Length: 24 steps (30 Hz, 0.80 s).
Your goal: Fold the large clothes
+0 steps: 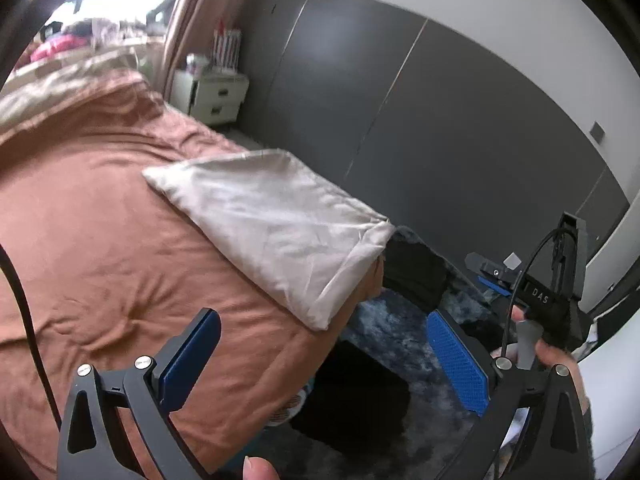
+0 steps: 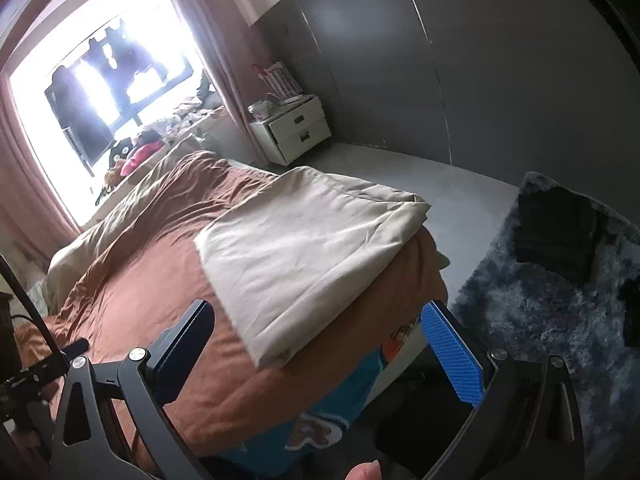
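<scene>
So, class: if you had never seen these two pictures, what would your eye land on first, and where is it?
Most striking is the folded beige cloth, lying on the brown bedspread near the bed's foot corner. Next, the blazing window beyond the bed's far end. Both grippers, left and right, hang open and empty above the bed's near edge.

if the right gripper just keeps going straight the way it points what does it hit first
Most likely the folded beige cloth on the brown bed cover. The right gripper is open and empty, aimed at its near edge; depth is unclear.
</scene>
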### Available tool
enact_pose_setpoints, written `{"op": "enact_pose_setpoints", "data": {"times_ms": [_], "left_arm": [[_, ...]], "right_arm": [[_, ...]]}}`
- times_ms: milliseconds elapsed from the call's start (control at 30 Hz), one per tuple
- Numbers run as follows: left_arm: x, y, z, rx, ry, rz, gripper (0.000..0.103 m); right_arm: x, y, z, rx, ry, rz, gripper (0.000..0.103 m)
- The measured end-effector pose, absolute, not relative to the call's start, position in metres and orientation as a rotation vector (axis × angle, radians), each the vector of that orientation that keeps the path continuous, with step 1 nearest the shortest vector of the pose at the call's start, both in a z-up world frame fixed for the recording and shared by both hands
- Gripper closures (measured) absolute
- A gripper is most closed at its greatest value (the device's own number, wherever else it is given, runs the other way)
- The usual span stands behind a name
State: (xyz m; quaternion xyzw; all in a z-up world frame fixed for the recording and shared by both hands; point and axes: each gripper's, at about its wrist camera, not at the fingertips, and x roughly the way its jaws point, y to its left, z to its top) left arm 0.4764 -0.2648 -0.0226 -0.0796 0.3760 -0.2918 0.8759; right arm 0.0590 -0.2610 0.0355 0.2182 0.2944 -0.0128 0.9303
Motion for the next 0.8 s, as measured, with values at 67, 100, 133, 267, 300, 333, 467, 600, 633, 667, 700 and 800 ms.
{"op": "enact_pose_setpoints", "data": {"times_ms": [67, 100, 133, 267, 300, 333, 467, 600, 633, 667, 700, 800], "left_arm": [[0.458, -0.254, -0.012, -0.155, 0.752, -0.599, 0.000], [0.448, -0.249, -0.007, -0.152, 0.736, -0.595, 0.000], [0.437, -0.242, -0.001, -0.144, 0.719, -0.589, 0.000], [0.394, -0.221, 0.017, -0.104, 0.654, -0.558, 0.000], [0.386, -0.217, 0.019, -0.096, 0.643, -0.547, 0.000], [0.374, -0.211, 0.022, -0.089, 0.627, -0.532, 0.000], [0.341, -0.190, 0.027, -0.093, 0.605, -0.500, 0.000], [0.308, -0.176, 0.033, -0.088, 0.571, -0.460, 0.000], [0.300, -0.173, 0.035, -0.087, 0.559, -0.449, 0.000], [0.292, -0.170, 0.036, -0.084, 0.547, -0.440, 0.000], [0.283, -0.167, 0.038, -0.075, 0.531, -0.428, 0.000], [0.259, -0.157, 0.042, -0.062, 0.498, -0.399, 0.000]], "right_arm": [[0.045, -0.257, 0.042, 0.444, 0.595, -0.017, 0.000], [0.037, -0.255, 0.045, 0.438, 0.592, -0.014, 0.000], [0.029, -0.252, 0.049, 0.429, 0.589, -0.016, 0.000], [-0.006, -0.245, 0.061, 0.404, 0.556, -0.005, 0.000], [-0.014, -0.243, 0.062, 0.401, 0.554, 0.005, 0.000], [-0.019, -0.242, 0.062, 0.398, 0.552, 0.012, 0.000], [-0.049, -0.236, 0.067, 0.364, 0.525, 0.014, 0.000], [-0.067, -0.225, 0.067, 0.316, 0.534, 0.026, 0.000], [-0.073, -0.222, 0.067, 0.304, 0.534, 0.028, 0.000], [-0.079, -0.218, 0.067, 0.292, 0.533, 0.040, 0.000], [-0.082, -0.214, 0.067, 0.287, 0.535, 0.053, 0.000], [-0.098, -0.205, 0.069, 0.273, 0.518, 0.085, 0.000]]}}
